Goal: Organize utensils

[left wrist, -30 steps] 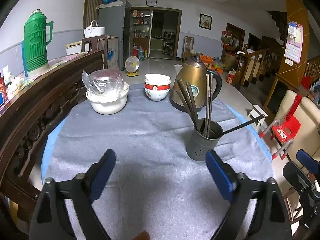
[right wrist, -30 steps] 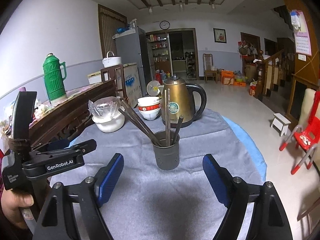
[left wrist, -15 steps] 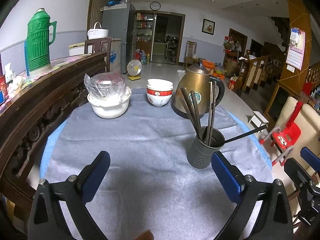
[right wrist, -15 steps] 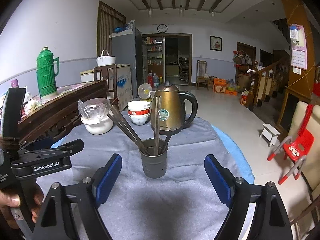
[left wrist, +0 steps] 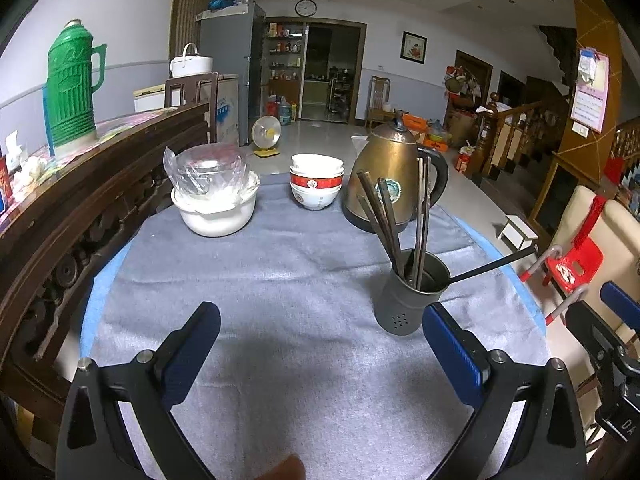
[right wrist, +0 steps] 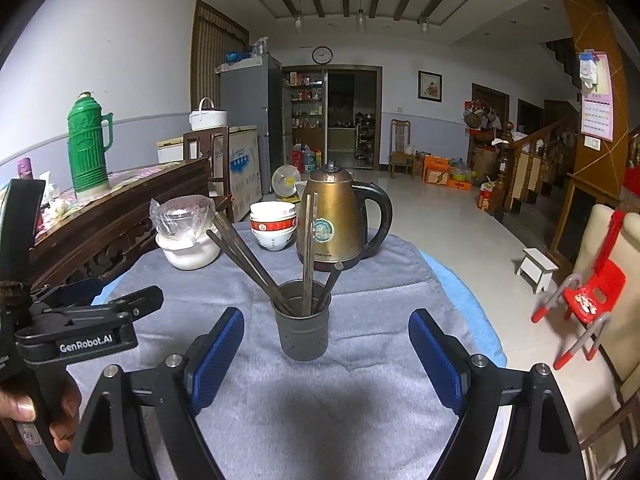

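I'm working in a home, an open living and dining room. Round table under a grey cloth (left wrist: 280,280) carries a brass electric kettle (left wrist: 390,176), stacked rice bowls (left wrist: 317,184) and a plastic-covered bowl (left wrist: 214,196). Green thermos (left wrist: 72,88) stands on a carved wooden sideboard (left wrist: 80,208). Behind I see a fridge (right wrist: 252,120), a wall clock (right wrist: 322,55), a pantry doorway with stocked shelves (right wrist: 306,112), a wooden staircase railing (right wrist: 532,160), a wall calendar (right wrist: 598,100) and a red child's chair (right wrist: 588,292).
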Available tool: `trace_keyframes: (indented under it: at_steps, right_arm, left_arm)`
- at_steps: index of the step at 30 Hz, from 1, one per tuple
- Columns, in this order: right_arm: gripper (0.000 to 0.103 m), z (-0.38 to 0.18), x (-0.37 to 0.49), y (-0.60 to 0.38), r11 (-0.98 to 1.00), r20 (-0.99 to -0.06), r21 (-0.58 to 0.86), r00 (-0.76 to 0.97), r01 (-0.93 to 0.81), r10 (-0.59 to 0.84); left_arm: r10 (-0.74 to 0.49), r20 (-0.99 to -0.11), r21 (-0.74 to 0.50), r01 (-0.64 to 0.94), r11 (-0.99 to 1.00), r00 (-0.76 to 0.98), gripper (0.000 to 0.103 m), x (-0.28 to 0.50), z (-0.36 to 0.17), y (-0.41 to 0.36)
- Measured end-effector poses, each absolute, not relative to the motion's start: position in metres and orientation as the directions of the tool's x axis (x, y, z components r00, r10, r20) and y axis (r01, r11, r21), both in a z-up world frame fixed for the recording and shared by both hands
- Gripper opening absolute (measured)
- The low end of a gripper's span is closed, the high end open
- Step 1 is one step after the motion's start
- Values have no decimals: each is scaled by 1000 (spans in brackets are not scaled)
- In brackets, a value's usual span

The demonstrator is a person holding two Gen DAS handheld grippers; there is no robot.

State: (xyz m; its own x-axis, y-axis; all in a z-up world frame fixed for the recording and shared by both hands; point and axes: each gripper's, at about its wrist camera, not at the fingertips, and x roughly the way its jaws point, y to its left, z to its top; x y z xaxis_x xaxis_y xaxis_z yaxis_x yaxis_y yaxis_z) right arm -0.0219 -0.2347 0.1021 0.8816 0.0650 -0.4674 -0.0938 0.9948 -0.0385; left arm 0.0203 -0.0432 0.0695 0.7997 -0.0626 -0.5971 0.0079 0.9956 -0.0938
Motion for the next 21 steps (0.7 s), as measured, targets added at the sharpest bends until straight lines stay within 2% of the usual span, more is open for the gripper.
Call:
trace_keyframes:
  at_steps: [21]
  right_arm:
    - [87,97,-14,-235,995,-481,-46,875,-93,59]
  left_arm:
    - [-104,-614,-115,42,993,783,101,27,69,-48]
